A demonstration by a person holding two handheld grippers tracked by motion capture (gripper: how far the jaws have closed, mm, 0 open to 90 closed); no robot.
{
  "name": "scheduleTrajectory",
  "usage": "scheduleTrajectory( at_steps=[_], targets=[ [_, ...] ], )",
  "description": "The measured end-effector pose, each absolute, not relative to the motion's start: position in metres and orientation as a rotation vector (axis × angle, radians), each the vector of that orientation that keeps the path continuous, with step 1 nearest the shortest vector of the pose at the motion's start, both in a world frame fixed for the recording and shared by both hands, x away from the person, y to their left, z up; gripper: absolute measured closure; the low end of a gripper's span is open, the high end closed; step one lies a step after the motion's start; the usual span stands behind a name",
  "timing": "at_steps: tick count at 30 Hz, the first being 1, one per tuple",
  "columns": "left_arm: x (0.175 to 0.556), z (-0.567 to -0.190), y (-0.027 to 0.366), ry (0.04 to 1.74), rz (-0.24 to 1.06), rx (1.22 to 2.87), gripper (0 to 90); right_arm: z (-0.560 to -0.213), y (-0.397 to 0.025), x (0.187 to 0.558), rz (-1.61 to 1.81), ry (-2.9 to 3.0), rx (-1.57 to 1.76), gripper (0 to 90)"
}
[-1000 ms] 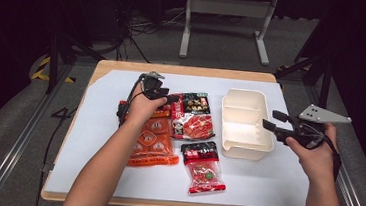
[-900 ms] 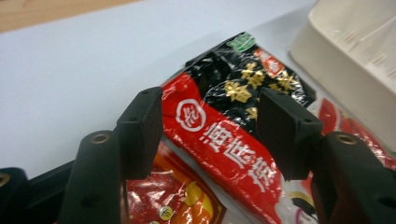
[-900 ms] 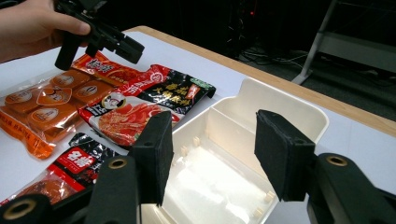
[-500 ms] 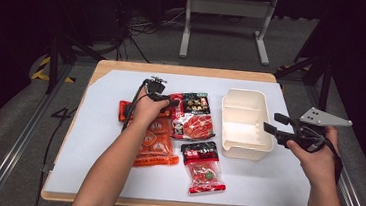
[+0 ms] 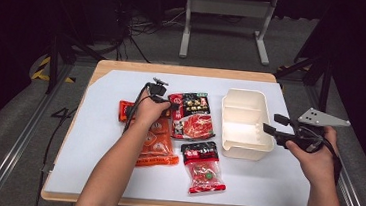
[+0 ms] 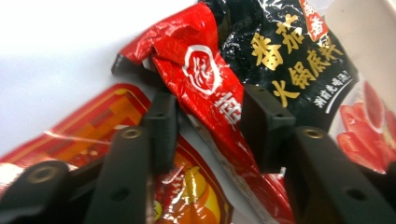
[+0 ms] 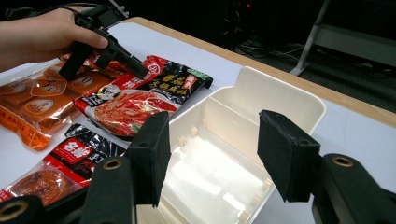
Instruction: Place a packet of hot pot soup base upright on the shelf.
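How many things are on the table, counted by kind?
Food packets: 4 (tomato soup-base packet, black-topped packet, big orange packet, small red packet)
White box: 1
Total: 5

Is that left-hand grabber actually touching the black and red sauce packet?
Touching. The left gripper view shows the left gripper with its jaws on either side of the sauce packet's crumpled red corner, pressing against it.

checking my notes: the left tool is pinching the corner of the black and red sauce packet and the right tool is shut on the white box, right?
Not quite. The right tool is open, hovering at the white box, as the right gripper view shows. The left tool does pinch the black and red sauce packet.
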State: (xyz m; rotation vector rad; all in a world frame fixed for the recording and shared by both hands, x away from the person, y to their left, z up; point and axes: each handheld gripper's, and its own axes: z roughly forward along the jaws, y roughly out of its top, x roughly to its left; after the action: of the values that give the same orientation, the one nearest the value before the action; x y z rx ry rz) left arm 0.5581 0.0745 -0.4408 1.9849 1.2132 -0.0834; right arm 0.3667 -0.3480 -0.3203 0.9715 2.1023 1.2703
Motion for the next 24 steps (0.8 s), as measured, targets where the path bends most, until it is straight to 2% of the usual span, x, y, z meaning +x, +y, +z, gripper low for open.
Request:
scheduleTrajectory(
  at_steps=[7,24],
  targets=[
    [0.556,-0.439,0.072,1.259,-0.089,1.967,72.6,-0.321,-0.346,0.367,1.261,2.113,0.967,45.5],
    [0.549,-0.425,0.068,1.269,-0.059,1.896,83.0,-0.321,-0.349,0.367,1.253,2.108,0.972,46.3]
  ],
)
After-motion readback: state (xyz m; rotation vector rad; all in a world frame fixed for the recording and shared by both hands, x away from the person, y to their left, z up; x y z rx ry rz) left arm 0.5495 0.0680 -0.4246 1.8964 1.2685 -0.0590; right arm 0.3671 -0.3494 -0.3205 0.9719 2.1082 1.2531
